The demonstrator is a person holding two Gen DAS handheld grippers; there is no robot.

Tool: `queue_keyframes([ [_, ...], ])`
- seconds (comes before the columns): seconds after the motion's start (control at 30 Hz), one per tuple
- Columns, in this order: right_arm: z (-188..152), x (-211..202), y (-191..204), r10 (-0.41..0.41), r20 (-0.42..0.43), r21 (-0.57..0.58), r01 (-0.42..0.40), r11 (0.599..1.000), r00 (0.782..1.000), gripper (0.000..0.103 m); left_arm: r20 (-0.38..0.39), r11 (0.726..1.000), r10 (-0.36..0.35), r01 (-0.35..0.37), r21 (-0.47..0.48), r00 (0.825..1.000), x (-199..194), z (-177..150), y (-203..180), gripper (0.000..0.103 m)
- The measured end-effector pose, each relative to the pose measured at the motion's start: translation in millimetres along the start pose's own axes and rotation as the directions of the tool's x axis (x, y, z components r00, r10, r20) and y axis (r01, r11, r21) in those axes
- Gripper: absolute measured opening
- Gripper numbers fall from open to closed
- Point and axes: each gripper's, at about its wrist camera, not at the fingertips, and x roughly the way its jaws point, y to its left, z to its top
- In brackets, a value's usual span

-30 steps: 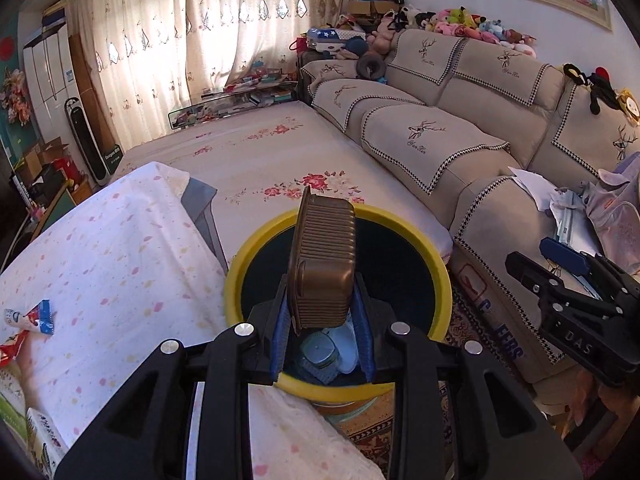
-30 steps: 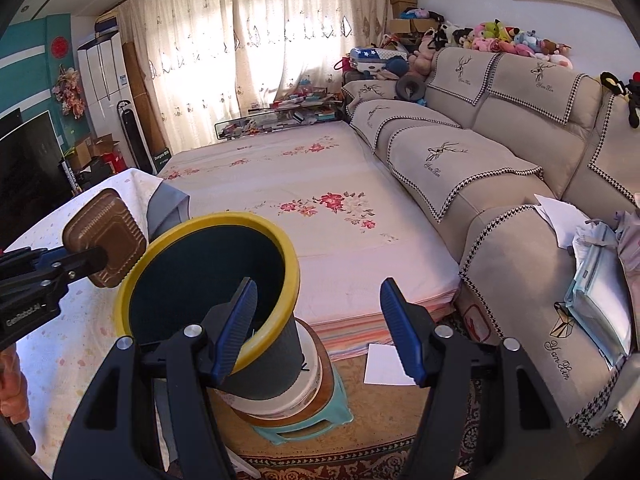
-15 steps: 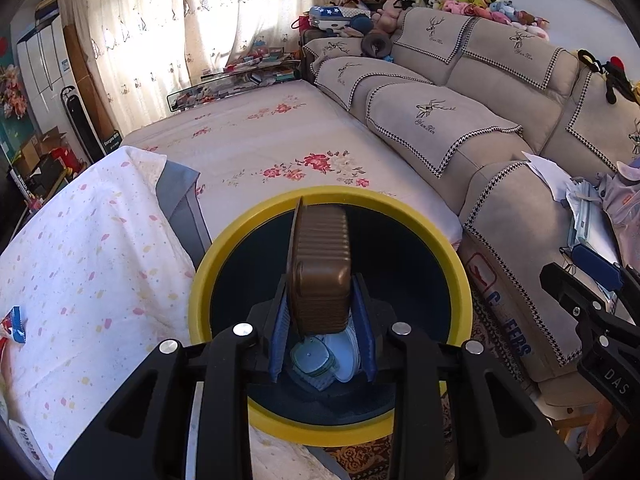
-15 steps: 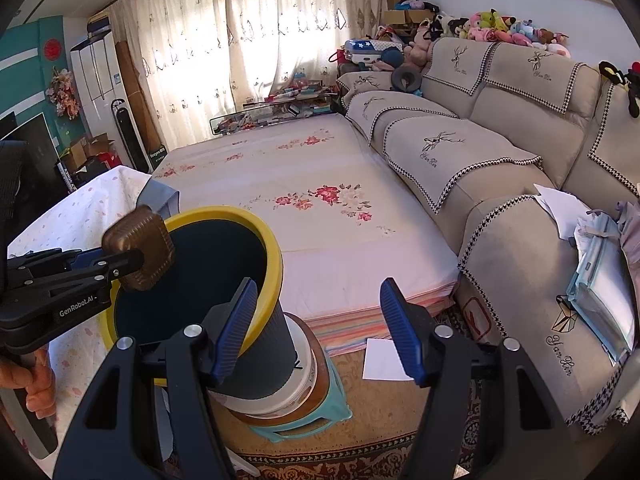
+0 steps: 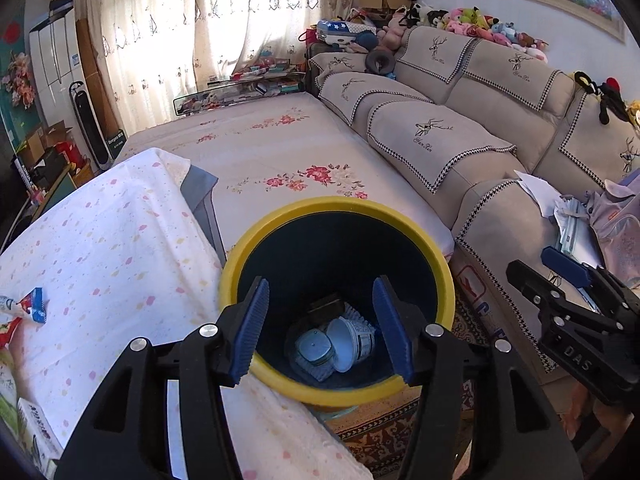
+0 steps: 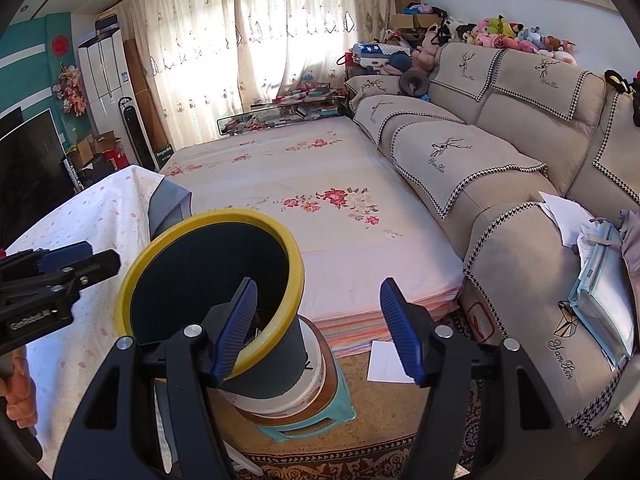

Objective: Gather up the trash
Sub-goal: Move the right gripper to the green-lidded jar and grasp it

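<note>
Over the yellow-rimmed bin (image 5: 340,208) at lower centre, the left gripper (image 5: 320,328) has just been opening, nothing between its jaws; the right gripper (image 6: 316,328) gapes empty.

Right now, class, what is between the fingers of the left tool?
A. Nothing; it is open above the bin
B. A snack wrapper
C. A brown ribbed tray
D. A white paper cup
A: the left tool has just opened, nothing between its fingers, above the yellow-rimmed bin.

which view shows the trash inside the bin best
The left wrist view: it looks straight down into the yellow-rimmed bin, showing the white cup and brown tray at the bottom. The right wrist view shows only the bin's side and dark upper interior.
</note>
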Motion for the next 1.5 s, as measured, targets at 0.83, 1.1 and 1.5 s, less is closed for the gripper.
queue_keyframes([
  [0.83, -9.0, -55.9, 232.8, 0.355, -0.057, -0.330, -0.353, 0.875, 0.933, 0.063, 0.103, 0.858, 0.412, -0.348, -0.378, 0.905, -274.6, -186.3, 234.5, 0.075],
  [1.1, -35.1, -84.0, 339.5, 0.528, -0.172, -0.447, -0.543, 0.711, 0.832, 0.063, 0.089, 0.808, 0.449, -0.362, -0.465, 0.889, -302.2, -235.7, 285.7, 0.075],
  [1.5, -54.8, -63.2, 396.0, 0.531, -0.271, -0.452, -0.594, 0.666, 0.803, 0.063, 0.070, 0.812, 0.414, -0.333, -0.479, 0.908, -283.9, -235.6, 284.6, 0.075],
])
